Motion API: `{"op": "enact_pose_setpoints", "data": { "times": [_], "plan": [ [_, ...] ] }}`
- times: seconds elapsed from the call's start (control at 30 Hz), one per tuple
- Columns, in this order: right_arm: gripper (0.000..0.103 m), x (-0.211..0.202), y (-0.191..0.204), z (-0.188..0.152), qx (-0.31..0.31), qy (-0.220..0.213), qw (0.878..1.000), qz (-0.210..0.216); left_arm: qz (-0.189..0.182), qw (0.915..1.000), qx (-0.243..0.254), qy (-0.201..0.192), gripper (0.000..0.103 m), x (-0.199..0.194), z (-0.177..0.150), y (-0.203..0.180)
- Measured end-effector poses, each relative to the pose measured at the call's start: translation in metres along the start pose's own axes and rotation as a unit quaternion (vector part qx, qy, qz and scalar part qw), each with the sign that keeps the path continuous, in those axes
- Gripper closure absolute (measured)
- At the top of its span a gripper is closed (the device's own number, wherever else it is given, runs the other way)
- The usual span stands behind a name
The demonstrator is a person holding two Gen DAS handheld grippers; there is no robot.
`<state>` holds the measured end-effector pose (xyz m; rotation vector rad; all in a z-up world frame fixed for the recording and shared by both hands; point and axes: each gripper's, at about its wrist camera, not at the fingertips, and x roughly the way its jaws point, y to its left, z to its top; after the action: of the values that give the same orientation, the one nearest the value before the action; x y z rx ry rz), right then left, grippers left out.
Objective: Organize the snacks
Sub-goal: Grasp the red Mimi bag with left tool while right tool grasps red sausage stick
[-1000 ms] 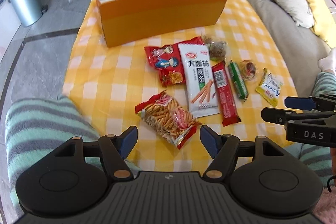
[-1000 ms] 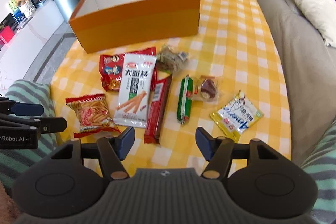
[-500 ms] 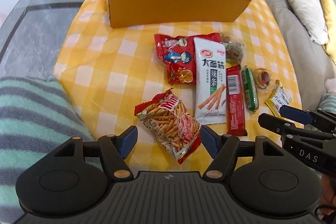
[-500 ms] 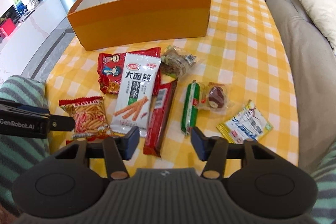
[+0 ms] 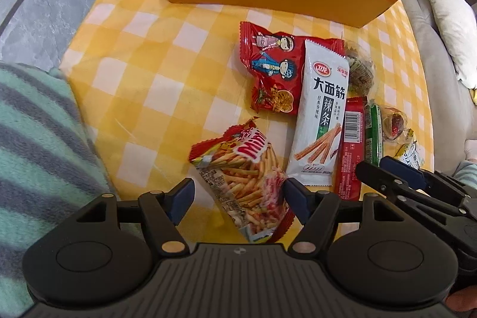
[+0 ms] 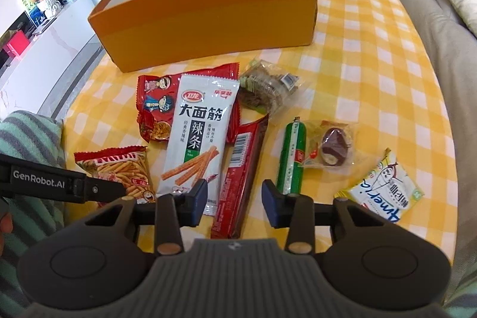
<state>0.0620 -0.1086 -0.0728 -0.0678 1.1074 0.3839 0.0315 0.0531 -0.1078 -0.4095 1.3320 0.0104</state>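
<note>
Red bar (image 6: 238, 181) between closing right fingers (image 6: 198, 200); left fingers (image 5: 182, 195) wide around fries packet (image 5: 247, 184).

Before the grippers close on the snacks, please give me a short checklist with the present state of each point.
1. Left gripper open around the Mimi stick bag: ok.
2. Right gripper straddles the dark red bar, jaws closing, pads not yet pressing: ok.
3. White spicy-strip pack lies on the bar's edge beside the right gripper's left finger; clear of the grip: cannot tell.
4. Orange box open on top: ok.
5. Grippers apart from each other: ok.
6. Room inside the box: cannot tell.
</note>
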Motion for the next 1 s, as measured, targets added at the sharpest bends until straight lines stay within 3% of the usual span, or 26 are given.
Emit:
{"op": "enact_pose_setpoints", "data": {
  "times": [0.33,0.67,1.0],
  "plan": [
    [0.068,0.022,-0.002,0.004,0.0,0.013,1.0,0.004,-0.02,0.9997,-0.007,0.011,0.023,0.011,0.004,0.003],
    [0.076,0.037,-0.004,0.005,0.004,0.026,1.0,0.008,-0.032,0.9994,0.003,0.01,0.043,0.014,0.003,-0.002],
    [0.08,0.04,-0.01,0.004,0.023,0.031,0.999,0.014,-0.025,0.9995,0.02,0.0,0.053,0.012,0.003,-0.006]
  ]
}}
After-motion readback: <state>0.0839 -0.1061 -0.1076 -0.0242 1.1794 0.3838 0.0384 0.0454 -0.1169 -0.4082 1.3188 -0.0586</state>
